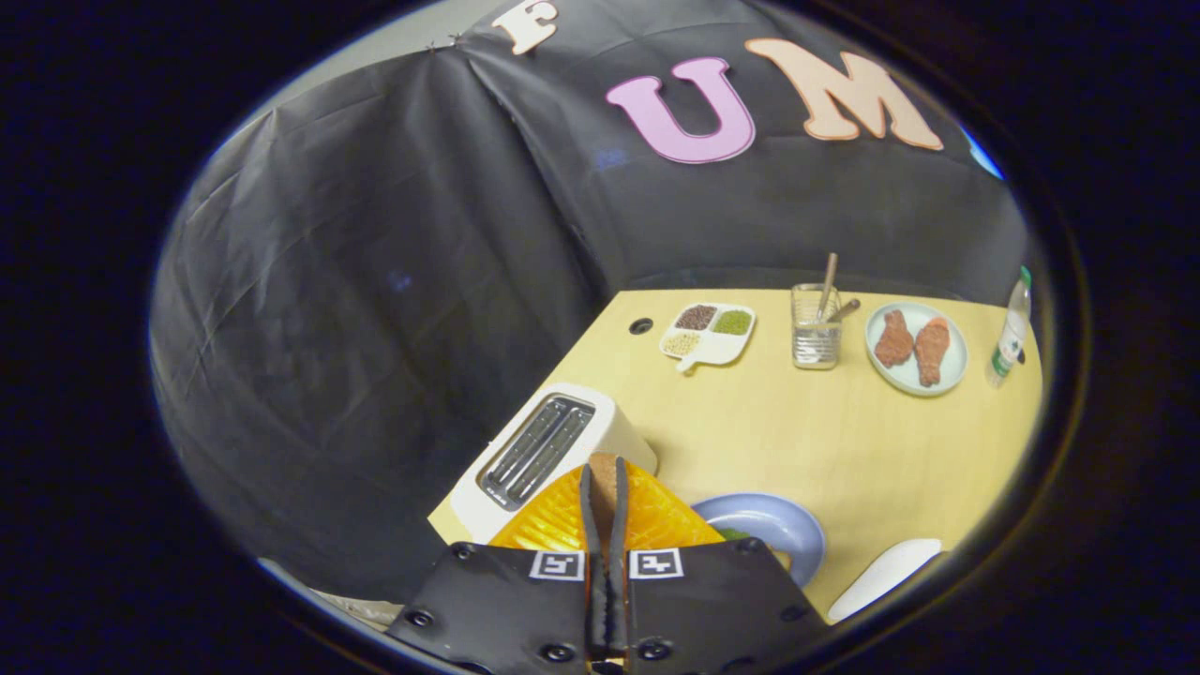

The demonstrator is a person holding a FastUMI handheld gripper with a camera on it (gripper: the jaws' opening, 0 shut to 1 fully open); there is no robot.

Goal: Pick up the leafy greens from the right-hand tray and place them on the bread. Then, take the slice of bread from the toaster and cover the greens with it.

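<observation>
Between the two fingers of the gripper (605,487), which stand nearly pressed together, a brown slice of bread (603,478) shows edge-on in the narrow gap; both fingers appear to pinch it, its upper end rising just past the fingertips. Directly behind the fingers lies an orange tray (656,520) with a ribbed face. Just beyond and to the left of the fingertips sits the white toaster (544,450), its two slots open to view and dark inside. Right of the orange tray, touching it or nearly so, rests a blue plate (778,525) with a bit of leafy greens (733,534) at its near edge, partly hidden by the gripper's body. A white oblong object (886,567) lies near the plate on the pale wooden surface (825,441). Well beyond the fingers, at the far side, stand a white divided dish (708,336) of grains, a clear glass (815,337) holding utensils, a pale plate (917,349) with two drumsticks, and a bottle (1012,333).
</observation>
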